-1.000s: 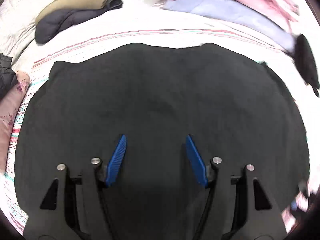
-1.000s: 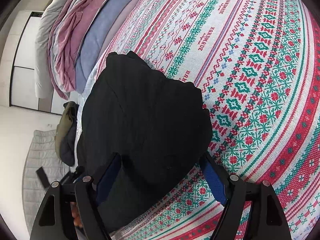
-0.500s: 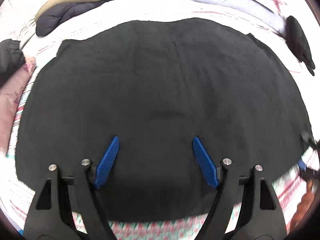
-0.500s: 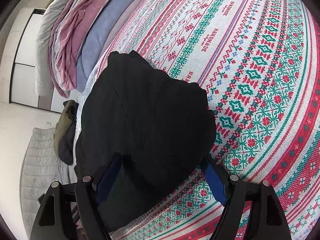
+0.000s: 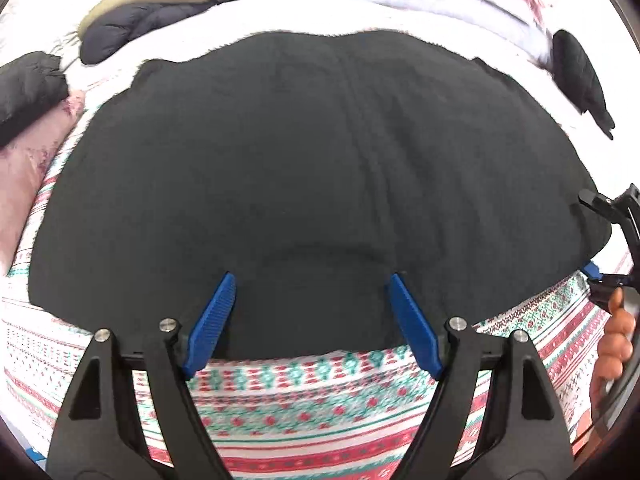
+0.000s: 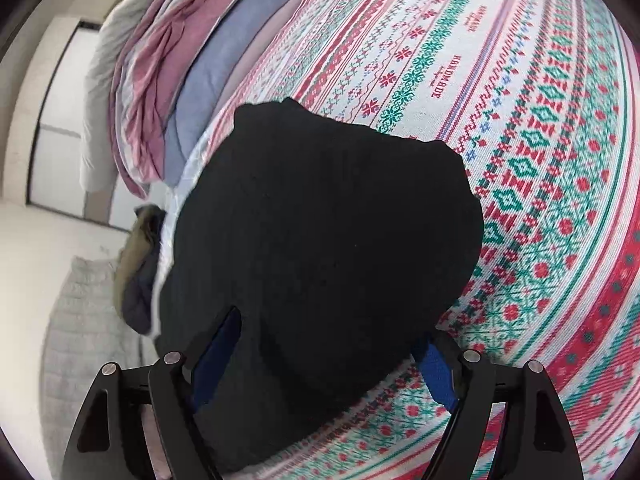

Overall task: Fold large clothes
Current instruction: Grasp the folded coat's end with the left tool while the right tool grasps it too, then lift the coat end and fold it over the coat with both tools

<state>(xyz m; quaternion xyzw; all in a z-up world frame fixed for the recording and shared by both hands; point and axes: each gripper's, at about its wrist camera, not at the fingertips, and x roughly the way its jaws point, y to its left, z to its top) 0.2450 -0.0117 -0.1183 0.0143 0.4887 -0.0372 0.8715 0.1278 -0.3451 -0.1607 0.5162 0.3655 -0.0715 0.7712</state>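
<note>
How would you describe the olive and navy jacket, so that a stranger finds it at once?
Start from the big black garment spread on the patterned bedspread. Beyond its far left corner lies the jacket, alone in having an olive layer over navy.

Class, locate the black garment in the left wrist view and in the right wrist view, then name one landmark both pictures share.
Left wrist view: the black garment fills the centre, spread flat.
Right wrist view: the black garment lies centre-left, reaching down between the fingers.
Shared landmark: the patterned bedspread.
</note>
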